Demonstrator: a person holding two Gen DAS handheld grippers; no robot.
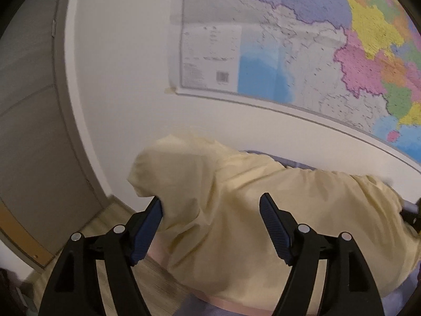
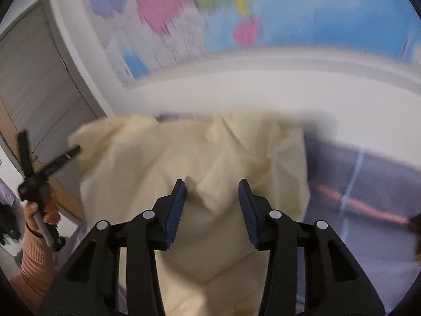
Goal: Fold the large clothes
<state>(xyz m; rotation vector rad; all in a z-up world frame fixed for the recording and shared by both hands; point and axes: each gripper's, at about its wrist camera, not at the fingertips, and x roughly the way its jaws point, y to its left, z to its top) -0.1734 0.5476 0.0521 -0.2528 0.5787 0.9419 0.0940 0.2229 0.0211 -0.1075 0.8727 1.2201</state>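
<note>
At twelve o'clock of the left gripper [image 1: 210,206], jaws apart, the pale yellow garment [image 1: 236,210] is lying bunched. Right gripper [image 2: 211,192], also apart, is gripping nothing; folds risk being skewed.

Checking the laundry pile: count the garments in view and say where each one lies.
1: a pale yellow garment, bunched on the purple bed cover below the wall map, in front of both grippers. Others may be hidden beneath it.
</note>
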